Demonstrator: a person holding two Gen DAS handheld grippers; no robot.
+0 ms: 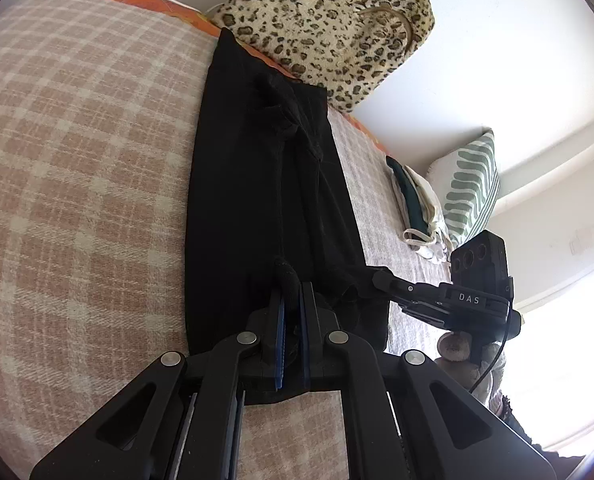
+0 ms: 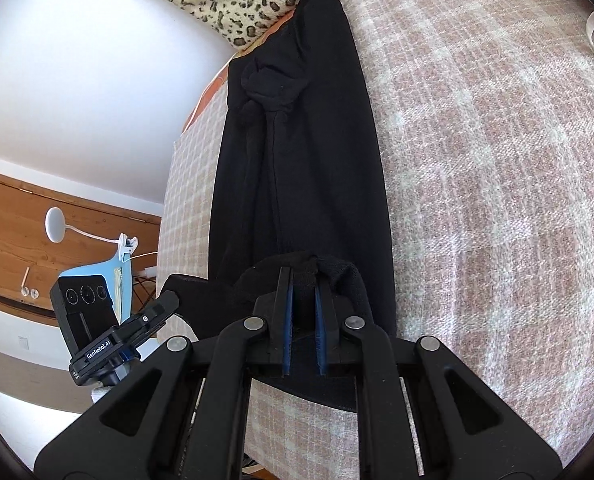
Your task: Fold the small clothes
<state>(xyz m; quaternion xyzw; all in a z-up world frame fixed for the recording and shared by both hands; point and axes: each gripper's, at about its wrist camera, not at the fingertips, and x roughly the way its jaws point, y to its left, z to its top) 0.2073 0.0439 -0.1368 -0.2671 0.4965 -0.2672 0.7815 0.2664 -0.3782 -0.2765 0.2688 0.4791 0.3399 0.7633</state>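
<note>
Black garment (image 1: pixel 257 200) lies stretched out long on the checked blanket (image 1: pixel 77 180) of the bed, from the near edge where I work to the far end beside the leopard-print cushion (image 1: pixel 325 20). It looks already folded lengthwise into a narrow strip, with a bunched knot of cloth near its far end.

My left hand-held gripper (image 1: pixel 291 308) is almost closed, and a fold of the black cloth sits between its blue pads (image 1: pixel 279 332). My right hand-held gripper (image 2: pixel 304 304) is the same: nearly closed, with the near hem gathered between its fingers. The two stand just beside each other at the near end. I judge I hold both near corners so that the hem stays level when I carry it toward the far end for the next fold.

About room: the garment's left side runs close to the bed's left edge, seen in the right wrist view, and beyond it there is only floor and a wooden wall panel (image 2: pixel 17 216). To the right the blanket is free for a long way, until the small pile of folded clothes (image 1: pixel 413 208) and a green-striped pillow (image 1: pixel 469 184). I think the far end is the tight place, because the cushion touches or nearly touches the cloth there.
</note>
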